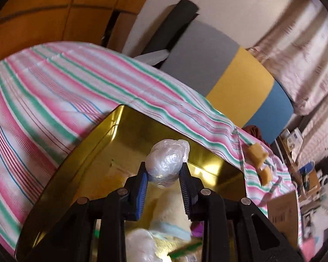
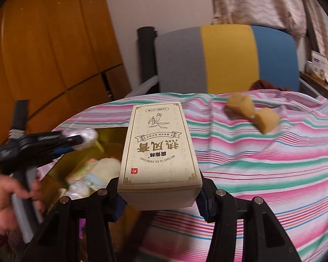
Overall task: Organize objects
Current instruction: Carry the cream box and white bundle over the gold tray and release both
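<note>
Left gripper [image 1: 164,175] clamped on clear plastic wad [image 1: 167,160], held above gold tin [image 1: 94,152] and inside its rim. Right gripper [image 2: 159,198] clamped on cream carton [image 2: 159,144], held over tin's right edge. Tin already holding several pale wrapped items. Tan bow-shaped piece [image 2: 251,113] lying near far right table edge. Striped cloth [image 2: 262,163] wide open on right. Tricolour chair back [image 2: 227,59] just behind table; wooden wardrobe [image 2: 43,43] left.

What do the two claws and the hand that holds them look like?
Both the left claw and the right claw have black plastic frames with silver rivets and ribbed blue pads. The left one has a grey handle. The hand shows a dark red sleeve.
</note>
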